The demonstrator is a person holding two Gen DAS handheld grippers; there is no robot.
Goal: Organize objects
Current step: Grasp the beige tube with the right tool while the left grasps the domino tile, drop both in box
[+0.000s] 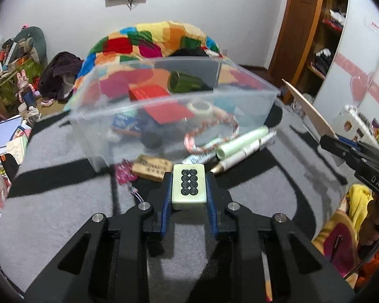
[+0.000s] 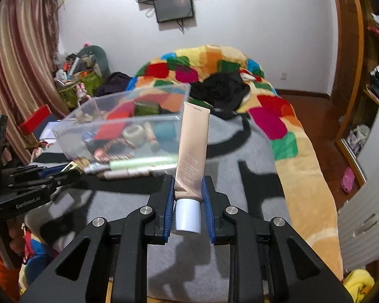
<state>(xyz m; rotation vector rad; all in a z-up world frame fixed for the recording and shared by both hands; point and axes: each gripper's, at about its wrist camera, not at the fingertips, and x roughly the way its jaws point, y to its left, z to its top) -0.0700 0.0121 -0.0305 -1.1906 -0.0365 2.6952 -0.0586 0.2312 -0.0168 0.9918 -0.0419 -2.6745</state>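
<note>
My left gripper (image 1: 188, 185) is shut on a pale green mahjong tile (image 1: 188, 188) with black rings, held just above the grey blanket (image 1: 63, 214). My right gripper (image 2: 188, 192) is shut on a beige cosmetic tube (image 2: 192, 149) with a white cap, its flat end pointing up. That tube (image 1: 308, 111) and the right gripper (image 1: 346, 149) also show at the right edge of the left wrist view. A clear plastic bin (image 1: 169, 116) stands ahead with a red card, tape roll, braided rope and other items inside. The left gripper (image 2: 53, 176) appears at the left of the right wrist view.
In front of the bin lie a wooden tag (image 1: 152, 168), a pink trinket (image 1: 123, 174), a pale green tube (image 1: 242, 141) and a white pen (image 1: 242, 156). A colourful patchwork blanket (image 2: 265, 116) is heaped behind. Cluttered bags and boxes (image 1: 15, 70) stand at the left; wooden shelves (image 2: 366, 75) at the right.
</note>
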